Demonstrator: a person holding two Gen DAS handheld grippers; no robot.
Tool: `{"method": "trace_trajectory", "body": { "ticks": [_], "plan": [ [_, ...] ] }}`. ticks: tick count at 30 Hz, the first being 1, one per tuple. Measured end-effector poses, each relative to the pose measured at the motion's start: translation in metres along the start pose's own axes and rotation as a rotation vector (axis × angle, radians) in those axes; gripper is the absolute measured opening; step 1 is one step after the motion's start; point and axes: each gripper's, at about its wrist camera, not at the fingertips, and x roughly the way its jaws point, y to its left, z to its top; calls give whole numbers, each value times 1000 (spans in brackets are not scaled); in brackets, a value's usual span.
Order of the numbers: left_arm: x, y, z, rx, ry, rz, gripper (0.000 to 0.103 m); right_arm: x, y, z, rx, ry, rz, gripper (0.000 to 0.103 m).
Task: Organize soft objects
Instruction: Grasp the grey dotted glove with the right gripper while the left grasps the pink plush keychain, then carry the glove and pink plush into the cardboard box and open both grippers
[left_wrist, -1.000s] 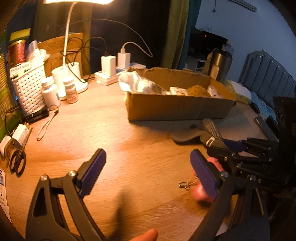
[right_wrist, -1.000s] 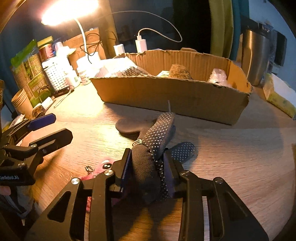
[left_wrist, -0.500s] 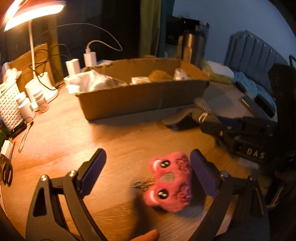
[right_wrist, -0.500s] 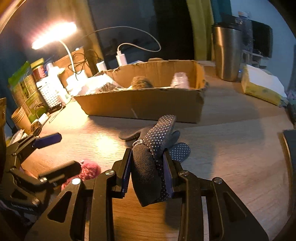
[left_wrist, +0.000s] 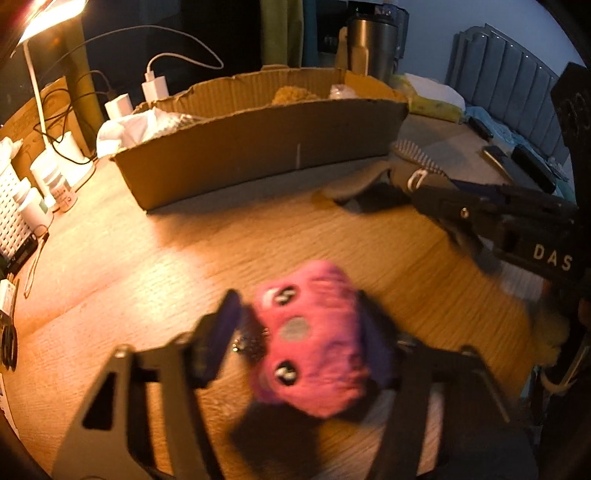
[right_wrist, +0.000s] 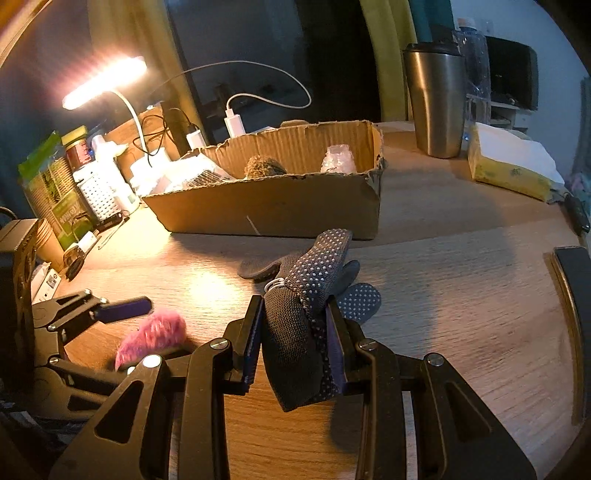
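A pink plush toy (left_wrist: 314, 339) with two eyes and a small key chain lies on the wooden table between my left gripper's (left_wrist: 299, 343) fingers, which have closed in against its sides. It also shows in the right wrist view (right_wrist: 153, 334). My right gripper (right_wrist: 295, 343) is shut on dark grey dotted gloves (right_wrist: 306, 295) and holds them just above the table. An open cardboard box (right_wrist: 273, 210) with soft items inside stands behind both grippers; it also shows in the left wrist view (left_wrist: 266, 155).
A lit desk lamp (right_wrist: 105, 83), chargers with cables (right_wrist: 234, 123), bottles and a white basket (left_wrist: 13, 206) crowd the back left. A steel tumbler (right_wrist: 437, 99) and a yellow tissue pack (right_wrist: 513, 166) stand at the back right. A dark device (right_wrist: 570, 314) lies at the right edge.
My left gripper moved to the pink plush toy and closed its wide-open fingers onto it. My right gripper kept its hold on the gloves and swung a little to the left.
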Motion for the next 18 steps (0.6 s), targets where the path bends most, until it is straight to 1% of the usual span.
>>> {"method": "trace_trajectory", "body": {
  "ticks": [3, 6, 13, 18],
  "plan": [
    [-2, -1, -1, 13, -8, -12, 47, -1, 1, 0, -3, 0, 0, 34],
    [-6, -2, -2, 12, -23, -30, 44, -3, 2, 0, -6, -2, -2, 34],
    [-15, 4, -1, -9, -59, -48, 44, -8, 11, 3, -29, -12, 1, 34],
    [-27, 10, 0, -33, -102, -66, 44, -11, 20, 6, -50, -16, 9, 34]
  ]
}}
